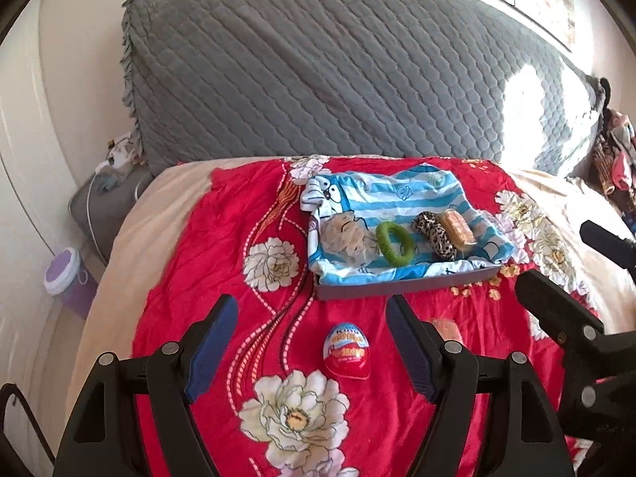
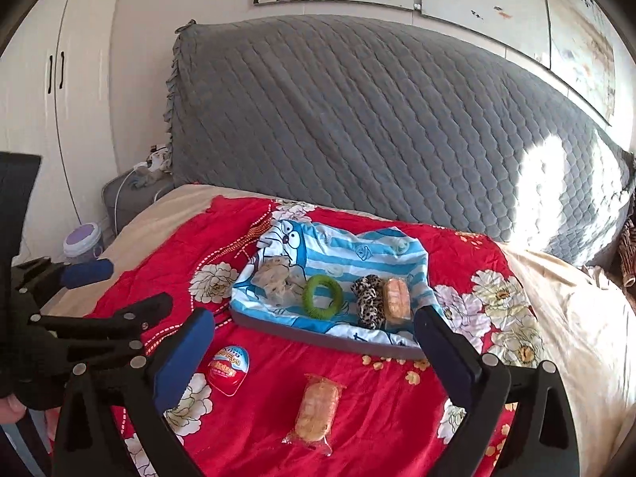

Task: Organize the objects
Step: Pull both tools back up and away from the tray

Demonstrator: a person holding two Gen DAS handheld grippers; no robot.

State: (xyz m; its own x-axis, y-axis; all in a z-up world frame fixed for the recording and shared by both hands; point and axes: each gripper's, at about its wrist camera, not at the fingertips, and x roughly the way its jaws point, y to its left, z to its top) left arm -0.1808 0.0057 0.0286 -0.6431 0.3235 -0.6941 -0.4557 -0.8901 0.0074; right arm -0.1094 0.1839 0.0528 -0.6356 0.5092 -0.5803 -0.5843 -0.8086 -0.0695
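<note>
Red floral bedspread (image 2: 357, 417) holds 2 loose items: chocolate egg (image 2: 229, 369) and wrapped snack (image 2: 316, 411). Tray (image 2: 318, 342) already carries 4 items. Left gripper (image 1: 312, 351) wide around egg, untouched; right gripper (image 2: 310, 353) wide, empty. Roughly 2 placements left.

Green ring (image 2: 322, 296), leopard-print scrunchie (image 2: 369, 299)

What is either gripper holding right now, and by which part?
Nothing. The left gripper is open above the chocolate egg, and the right gripper is wide open over the wrapped snack cake; both items lie untouched on the red bedspread.
</note>
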